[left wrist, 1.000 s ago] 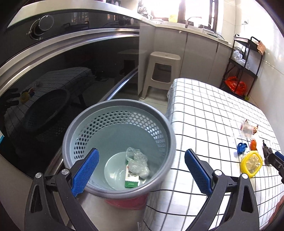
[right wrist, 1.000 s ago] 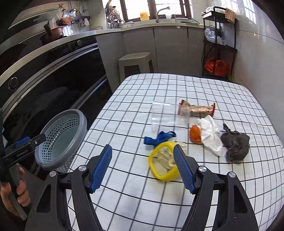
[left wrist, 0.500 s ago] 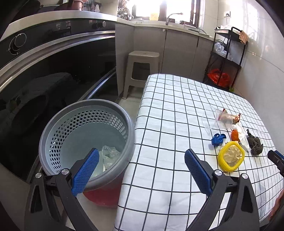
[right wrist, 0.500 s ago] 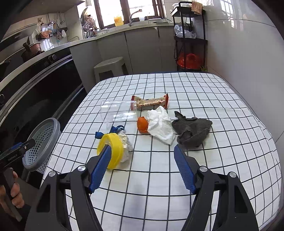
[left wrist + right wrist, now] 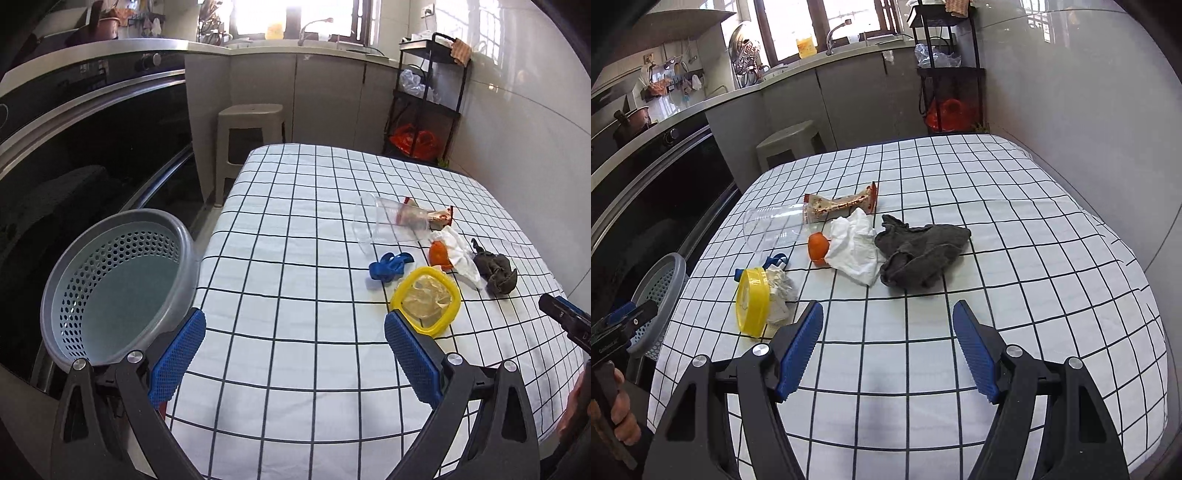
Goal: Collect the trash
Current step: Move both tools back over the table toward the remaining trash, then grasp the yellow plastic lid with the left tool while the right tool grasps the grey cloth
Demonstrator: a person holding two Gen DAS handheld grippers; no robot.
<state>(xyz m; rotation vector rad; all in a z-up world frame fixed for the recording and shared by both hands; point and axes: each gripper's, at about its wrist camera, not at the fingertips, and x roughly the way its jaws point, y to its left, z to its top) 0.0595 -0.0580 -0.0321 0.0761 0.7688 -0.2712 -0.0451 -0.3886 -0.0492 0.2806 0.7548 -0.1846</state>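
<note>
Right wrist view shows the checked tabletop [image 5: 1015,229] carrying a cluster of trash: a grey cloth [image 5: 919,254], a crumpled white tissue [image 5: 855,245], a clear cup [image 5: 772,227] on its side, a snack wrapper [image 5: 842,203], a yellow lid [image 5: 750,301], an orange scrap [image 5: 818,247]. Beside the tabletop's left edge stands the grey bin [image 5: 114,288]. The right claw [image 5: 888,350] and left claw [image 5: 293,358] both gape wide, empty.

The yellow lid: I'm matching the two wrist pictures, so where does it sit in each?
Left wrist: yellow lid lies right of centre, just beyond the right fingertip.
Right wrist: yellow lid sits at the left, seen edge-on.
Shared landmark: the orange peel beside the white tissue.
</note>
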